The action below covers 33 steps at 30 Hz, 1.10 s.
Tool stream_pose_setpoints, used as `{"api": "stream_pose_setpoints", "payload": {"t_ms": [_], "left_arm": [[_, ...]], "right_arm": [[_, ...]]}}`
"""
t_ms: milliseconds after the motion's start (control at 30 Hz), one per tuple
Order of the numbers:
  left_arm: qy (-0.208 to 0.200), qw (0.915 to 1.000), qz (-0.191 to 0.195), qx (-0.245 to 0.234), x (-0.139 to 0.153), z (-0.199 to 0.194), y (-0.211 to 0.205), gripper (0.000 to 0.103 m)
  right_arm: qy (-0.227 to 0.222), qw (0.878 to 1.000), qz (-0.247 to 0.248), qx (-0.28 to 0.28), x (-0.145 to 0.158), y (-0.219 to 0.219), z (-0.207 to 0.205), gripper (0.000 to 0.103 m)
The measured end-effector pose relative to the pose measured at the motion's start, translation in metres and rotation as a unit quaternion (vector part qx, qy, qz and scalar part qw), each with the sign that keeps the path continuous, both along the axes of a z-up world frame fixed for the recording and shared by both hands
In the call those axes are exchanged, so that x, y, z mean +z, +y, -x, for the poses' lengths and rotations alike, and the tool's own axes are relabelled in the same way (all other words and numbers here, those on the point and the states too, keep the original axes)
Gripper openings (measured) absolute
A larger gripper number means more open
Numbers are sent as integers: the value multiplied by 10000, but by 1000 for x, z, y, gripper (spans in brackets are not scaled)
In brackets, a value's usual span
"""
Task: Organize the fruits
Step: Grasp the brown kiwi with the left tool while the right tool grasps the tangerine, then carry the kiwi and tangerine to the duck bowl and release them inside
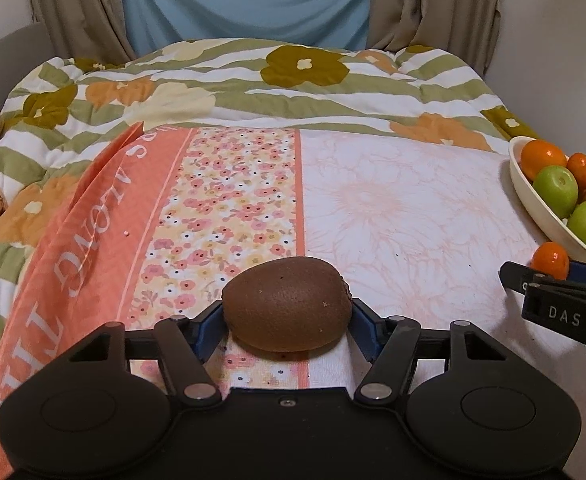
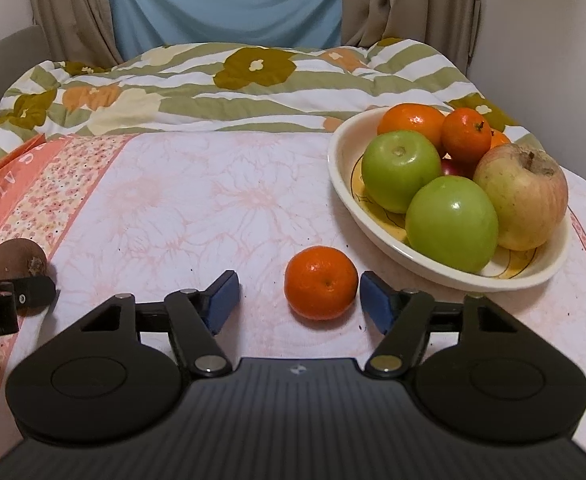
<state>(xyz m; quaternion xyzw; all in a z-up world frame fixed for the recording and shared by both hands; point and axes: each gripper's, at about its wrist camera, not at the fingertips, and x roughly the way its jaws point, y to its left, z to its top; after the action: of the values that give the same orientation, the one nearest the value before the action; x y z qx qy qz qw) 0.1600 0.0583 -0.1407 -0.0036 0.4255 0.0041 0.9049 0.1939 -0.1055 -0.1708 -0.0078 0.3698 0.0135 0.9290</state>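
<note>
Fuzzy oval kiwi (image 1: 287,305) pinched in left tongs (image 1: 287,320); right tongs (image 2: 300,300) spread around glossy mandarin (image 2: 321,282).

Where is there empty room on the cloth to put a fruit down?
The pale flowered cloth is bare between the kiwi on the left and the bowl on the right, back to the quilt. The bowl is crowded with apples and oranges, and a mandarin lies just before it.

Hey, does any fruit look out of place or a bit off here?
Two fruits lie loose on the cloth outside the bowl: a kiwi and a mandarin. In the bowl, the reddish-yellow apple looks dull and blemished around its stem.
</note>
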Motion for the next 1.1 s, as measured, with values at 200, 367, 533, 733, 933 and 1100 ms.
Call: {"api": "stream_pose_setpoints", "payload": {"t_ms": [200,367,533,733,933,1100], "left_arm": [[-129,9999,-18,-88,4,3,-4,69],[-221,9997,-18,-143,10,6,-7,69],[-303,9993,-17,-230,22,6,-12,69],[-491,9982,5,-354,45,6,-24,69],[-637,9963,30,-569,72,6,-44,69],[-745,9943,89,-756,91,2,-67,69]], "right_arm": [[-65,10000,51,-33,2,-2,0,62],[-23,10000,9,-45,4,-8,-2,52],[-78,10000,-38,-10,16,-10,2,52],[-205,9997,-132,13,43,-19,8,52],[-372,9992,-136,1,78,-36,13,52],[-476,9988,-89,-39,106,-61,16,52]]}}
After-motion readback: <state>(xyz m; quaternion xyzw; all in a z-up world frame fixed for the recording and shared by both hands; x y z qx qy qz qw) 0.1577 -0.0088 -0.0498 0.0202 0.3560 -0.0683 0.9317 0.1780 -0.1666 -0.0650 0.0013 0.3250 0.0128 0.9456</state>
